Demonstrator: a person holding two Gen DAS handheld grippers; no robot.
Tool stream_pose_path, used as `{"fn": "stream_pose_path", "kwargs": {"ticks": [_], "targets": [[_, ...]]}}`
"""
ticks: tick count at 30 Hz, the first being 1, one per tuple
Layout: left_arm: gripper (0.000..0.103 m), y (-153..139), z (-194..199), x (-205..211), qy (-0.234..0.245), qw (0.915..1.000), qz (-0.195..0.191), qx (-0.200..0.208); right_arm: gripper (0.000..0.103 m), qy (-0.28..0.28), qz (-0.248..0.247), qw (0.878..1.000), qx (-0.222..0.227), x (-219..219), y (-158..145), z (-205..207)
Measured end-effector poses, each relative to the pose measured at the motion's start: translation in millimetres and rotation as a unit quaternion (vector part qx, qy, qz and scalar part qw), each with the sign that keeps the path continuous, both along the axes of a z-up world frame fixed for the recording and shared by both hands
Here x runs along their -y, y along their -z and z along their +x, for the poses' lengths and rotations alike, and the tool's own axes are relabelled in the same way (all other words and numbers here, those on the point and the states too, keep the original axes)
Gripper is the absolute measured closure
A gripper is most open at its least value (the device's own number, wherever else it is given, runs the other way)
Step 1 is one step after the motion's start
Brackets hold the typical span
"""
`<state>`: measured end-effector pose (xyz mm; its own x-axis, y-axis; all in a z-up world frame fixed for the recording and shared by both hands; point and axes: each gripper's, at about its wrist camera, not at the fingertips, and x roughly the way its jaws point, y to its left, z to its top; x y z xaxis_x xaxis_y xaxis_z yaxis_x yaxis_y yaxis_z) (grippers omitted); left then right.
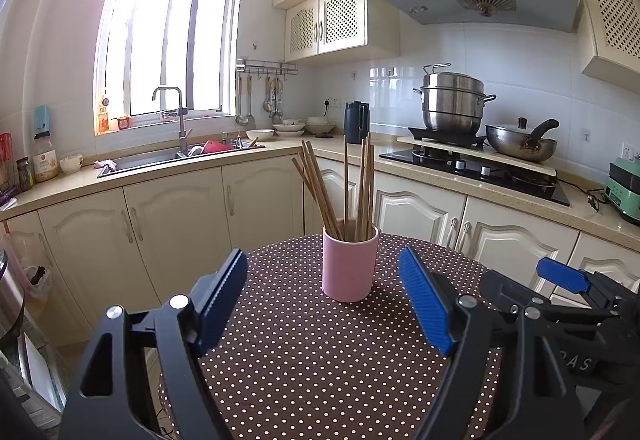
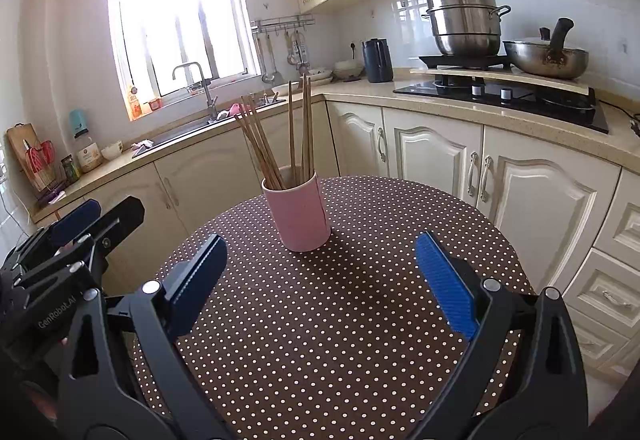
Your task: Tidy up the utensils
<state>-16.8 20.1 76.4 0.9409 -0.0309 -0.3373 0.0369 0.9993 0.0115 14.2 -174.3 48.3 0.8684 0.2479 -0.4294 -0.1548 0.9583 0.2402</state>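
A pink cup (image 1: 350, 266) (image 2: 298, 215) stands upright on a round table (image 1: 304, 360) (image 2: 340, 320) with a brown polka-dot cloth. Several wooden chopsticks (image 1: 320, 183) (image 2: 280, 135) stand in it, some leaning left, some nearly upright. My left gripper (image 1: 324, 292) is open just short of the cup, blue pads on either side, nothing between them. My right gripper (image 2: 320, 280) is open too, hanging empty over the cloth nearer than the cup. Each gripper shows at the edge of the other's view: the right gripper (image 1: 560, 280) and the left gripper (image 2: 80, 224).
An L-shaped counter runs behind the table with a sink (image 1: 160, 159) and tap under a window. A hob (image 1: 480, 167) carries a steel steamer pot (image 1: 454, 99) and a wok (image 1: 520, 147). Cabinet doors (image 2: 440, 159) stand close behind the table.
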Motion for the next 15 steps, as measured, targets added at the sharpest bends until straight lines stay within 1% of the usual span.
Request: {"fn": "stream_pose_path", "kwargs": {"ticks": [15], "targets": [[0.026, 2.6, 10.0, -1.5, -0.002, 1.0000, -0.004, -0.004, 0.009, -0.005, -0.002, 1.000, -0.006, -4.3, 3.7, 4.6]]}}
